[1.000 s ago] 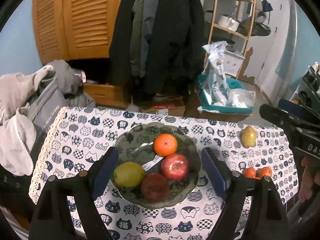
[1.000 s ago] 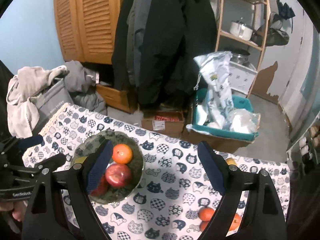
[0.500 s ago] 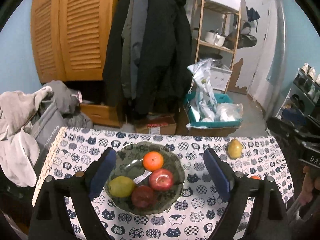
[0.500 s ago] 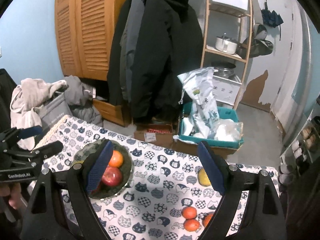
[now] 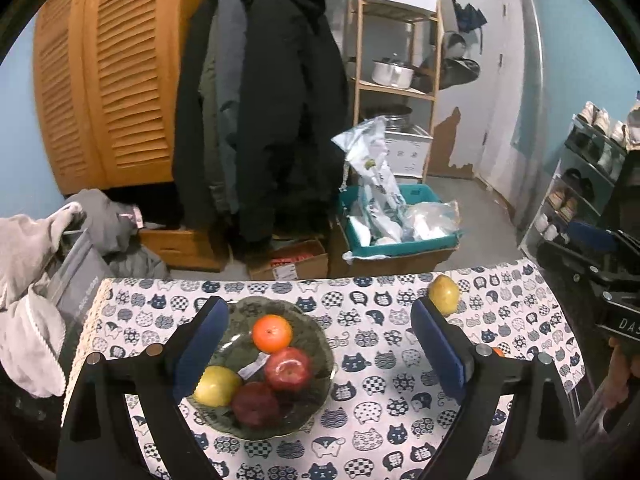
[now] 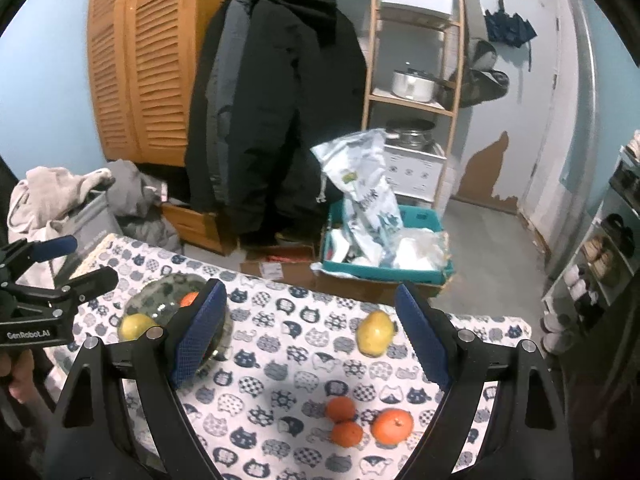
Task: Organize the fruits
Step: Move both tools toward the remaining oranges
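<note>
Both hand-held grippers, left [image 5: 316, 346] and right [image 6: 310, 334], are rising away from the bowl [image 5: 320, 364], spread and empty. Four fruits are sitting inside it; a pear [image 6: 376, 333] and three oranges [image 6: 370, 423] are waiting on the tabletop [image 6: 280, 368] right of the bowl.

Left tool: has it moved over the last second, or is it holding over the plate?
Yes. The left tool has drawn up and back: the glass plate looks smaller between its fingers, and more of the wooden shelf shows.

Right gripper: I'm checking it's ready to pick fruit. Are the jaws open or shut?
Open. The right gripper has its blue pads spread wide with bare tablecloth between them, gripping nothing.
</note>
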`<state>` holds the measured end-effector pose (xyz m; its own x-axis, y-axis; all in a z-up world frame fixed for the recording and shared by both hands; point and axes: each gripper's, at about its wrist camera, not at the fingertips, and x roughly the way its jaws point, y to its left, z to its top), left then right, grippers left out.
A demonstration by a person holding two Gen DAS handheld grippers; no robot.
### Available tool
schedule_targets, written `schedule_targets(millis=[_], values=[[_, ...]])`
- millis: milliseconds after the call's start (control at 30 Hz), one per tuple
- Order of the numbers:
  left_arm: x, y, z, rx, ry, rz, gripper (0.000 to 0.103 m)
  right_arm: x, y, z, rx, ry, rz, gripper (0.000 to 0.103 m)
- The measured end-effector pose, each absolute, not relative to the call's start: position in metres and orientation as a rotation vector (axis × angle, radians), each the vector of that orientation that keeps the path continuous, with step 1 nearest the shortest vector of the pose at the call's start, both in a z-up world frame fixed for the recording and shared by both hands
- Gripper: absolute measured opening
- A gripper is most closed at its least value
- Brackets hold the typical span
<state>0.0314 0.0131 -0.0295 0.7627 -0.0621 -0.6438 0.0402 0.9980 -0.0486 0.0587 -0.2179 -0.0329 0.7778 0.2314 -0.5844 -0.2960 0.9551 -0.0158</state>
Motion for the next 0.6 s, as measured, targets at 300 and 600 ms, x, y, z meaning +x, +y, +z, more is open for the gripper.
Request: schedule_targets(millis=[300, 600], values=[[0.040, -0.025, -0.034, -0.003, 0.720, -0.120, 0.094, 0.055, -0.259, -0.037, -0.073, 0.626, 0.206, 0.087], [0.058, -0.068, -0.061, 0.030, 0.793, -0.196, 0.095, 0.064, -0.296, -0.069, -0.054, 0.714, 0.127, 0.087]])
